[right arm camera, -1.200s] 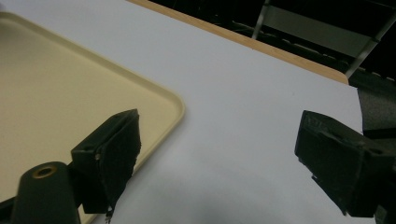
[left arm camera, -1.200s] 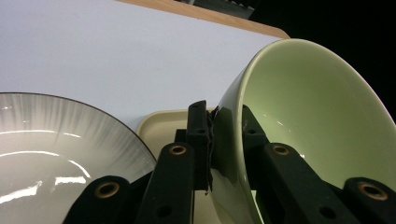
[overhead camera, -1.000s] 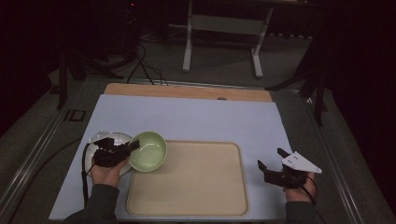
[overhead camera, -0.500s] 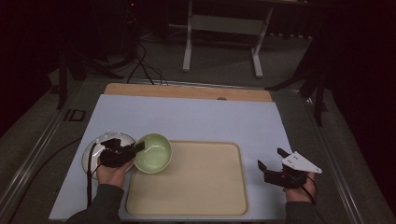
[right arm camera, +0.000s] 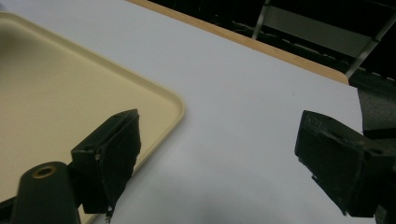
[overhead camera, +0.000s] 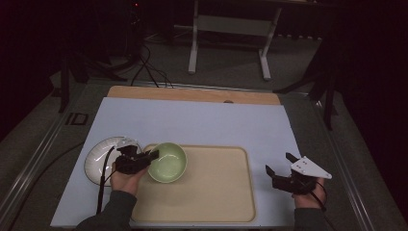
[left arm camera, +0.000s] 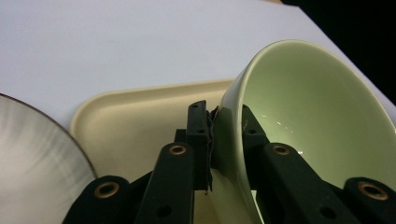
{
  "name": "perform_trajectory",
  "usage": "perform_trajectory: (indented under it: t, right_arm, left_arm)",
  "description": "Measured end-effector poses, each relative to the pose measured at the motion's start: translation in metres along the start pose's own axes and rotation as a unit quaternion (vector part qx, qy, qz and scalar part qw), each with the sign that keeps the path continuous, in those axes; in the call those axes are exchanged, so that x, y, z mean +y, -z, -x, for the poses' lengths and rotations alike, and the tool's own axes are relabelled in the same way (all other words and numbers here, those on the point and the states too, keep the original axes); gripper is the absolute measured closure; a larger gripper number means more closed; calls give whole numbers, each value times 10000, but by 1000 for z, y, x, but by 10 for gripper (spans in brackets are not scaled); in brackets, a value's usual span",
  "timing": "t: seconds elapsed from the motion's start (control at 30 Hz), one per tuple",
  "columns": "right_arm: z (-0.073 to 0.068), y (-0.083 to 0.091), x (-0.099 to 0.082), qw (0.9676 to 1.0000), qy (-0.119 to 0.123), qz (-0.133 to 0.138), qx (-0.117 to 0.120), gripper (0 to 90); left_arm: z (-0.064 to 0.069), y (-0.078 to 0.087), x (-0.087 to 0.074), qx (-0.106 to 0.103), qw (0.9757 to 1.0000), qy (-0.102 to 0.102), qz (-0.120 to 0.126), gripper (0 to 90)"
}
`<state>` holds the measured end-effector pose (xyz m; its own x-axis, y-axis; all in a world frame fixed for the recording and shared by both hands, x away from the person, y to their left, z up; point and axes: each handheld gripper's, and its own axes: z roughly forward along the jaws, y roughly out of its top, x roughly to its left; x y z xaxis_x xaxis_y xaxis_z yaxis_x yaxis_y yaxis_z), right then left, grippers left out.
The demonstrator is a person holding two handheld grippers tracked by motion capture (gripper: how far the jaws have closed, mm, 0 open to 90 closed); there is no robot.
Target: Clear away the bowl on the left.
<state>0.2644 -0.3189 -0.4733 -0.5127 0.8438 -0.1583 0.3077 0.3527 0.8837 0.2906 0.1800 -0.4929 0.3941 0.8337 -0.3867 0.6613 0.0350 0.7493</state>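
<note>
Gripping a pale green bowl (overhead camera: 167,161) by its rim, the left gripper (overhead camera: 150,156) carries it over the near-left corner of a beige tray (overhead camera: 216,192) — one jaw inside the wall, one outside, as the left gripper view (left arm camera: 227,140) makes plain. The bowl is tilted in that view, its rim pinched between the black pads and its base seemingly clear of the tray. Just beside the tray's left edge lies a grey plate (overhead camera: 98,159) on the white mat (overhead camera: 202,120), close under the person's left hand.

At the tray's right edge the right gripper (overhead camera: 281,168) waits with its jaws spread wide and nothing between them, resting above bare mat near the near-right corner.

The risk, by the look of it, lies in that thin pinch on a smooth glazed rim — the bowl could swivel or slip out if it is let go while tilted, and land on its edge or roll off the tray. A low swing leftward might also clip the plate.
</note>
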Motion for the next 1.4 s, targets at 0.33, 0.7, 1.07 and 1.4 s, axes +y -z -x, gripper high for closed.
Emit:
perform_trajectory:
  t: [0.33,0.7,1.07,1.4]
  right_arm:
    - [0,0,0,10000,5,5,-3,138]
    - [0,1,0,10000,3,18,-6,138]
    - [0,1,0,10000,4,6,-12,138]
    - [0,0,0,10000,8,-9,-5,138]
  left_arm:
    - [13,-17,-6,-112,9997,-121,-207,808]
    - [28,-34,-14,-227,9985,-268,-410,806]
    - [43,-45,-20,-350,9977,-424,-386,804]
    - [47,-51,-23,-155,9983,-441,-360,740]
